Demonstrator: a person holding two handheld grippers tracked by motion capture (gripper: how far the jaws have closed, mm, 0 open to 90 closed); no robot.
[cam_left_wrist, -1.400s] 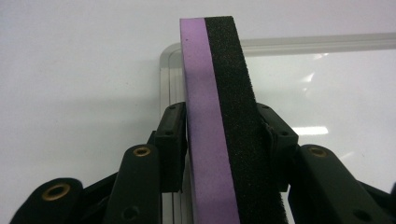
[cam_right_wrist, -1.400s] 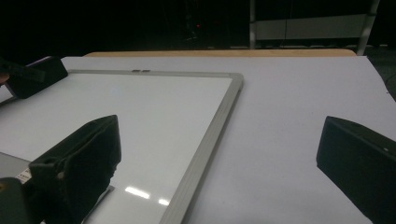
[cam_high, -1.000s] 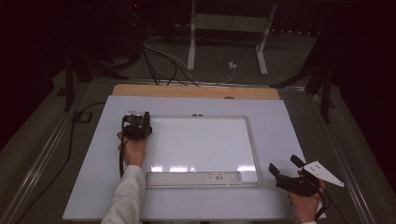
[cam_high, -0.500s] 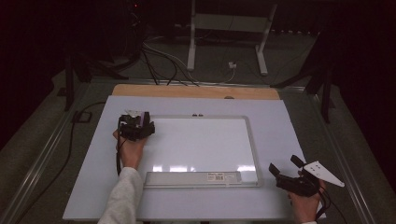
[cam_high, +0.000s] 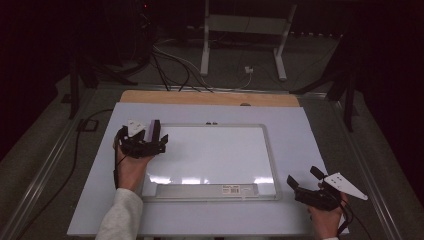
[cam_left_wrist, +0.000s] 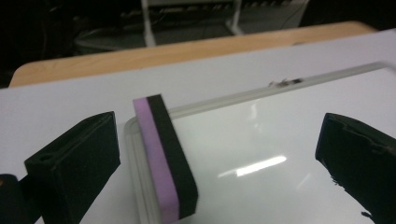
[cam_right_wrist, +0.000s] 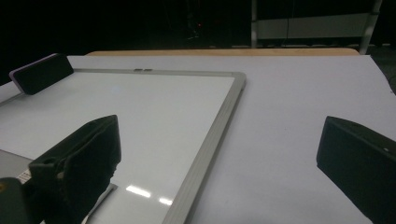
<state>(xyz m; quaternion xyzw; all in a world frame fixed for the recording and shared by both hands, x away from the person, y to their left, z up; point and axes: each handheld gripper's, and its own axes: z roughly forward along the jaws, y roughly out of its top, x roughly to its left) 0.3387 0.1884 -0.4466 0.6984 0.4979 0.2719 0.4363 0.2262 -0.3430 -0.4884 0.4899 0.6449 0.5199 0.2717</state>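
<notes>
A purple-and-black eraser (cam_left_wrist: 168, 163) stands on its narrow edge at the far left corner of the whiteboard (cam_left_wrist: 280, 140). It lies between the jaws of my left gripper (cam_left_wrist: 217, 135), nearer the left one, and neither pad touches it. Those jaws have just been opening. From above, the left gripper (cam_high: 145, 136) hovers around the eraser (cam_high: 151, 132) at the whiteboard's (cam_high: 215, 150) corner. My right gripper (cam_high: 303, 176) is open and holds nothing beside the board's near right corner. The right gripper view looks past its own jaws (cam_right_wrist: 222, 135) across the whiteboard (cam_right_wrist: 130, 107) to the eraser (cam_right_wrist: 42, 72).
The board rests on a pale sheet (cam_high: 300, 130) over the table, with a wooden strip (cam_high: 210, 98) along the far edge. A labelled tray (cam_high: 210, 190) runs along the board's near side. Cables (cam_high: 170, 65) and stand legs (cam_high: 280, 50) lie on the floor beyond.
The left gripper's jaws have spread apart and let go of the eraser. The hand has lifted and drawn back a little. The right hand has stayed put.
</notes>
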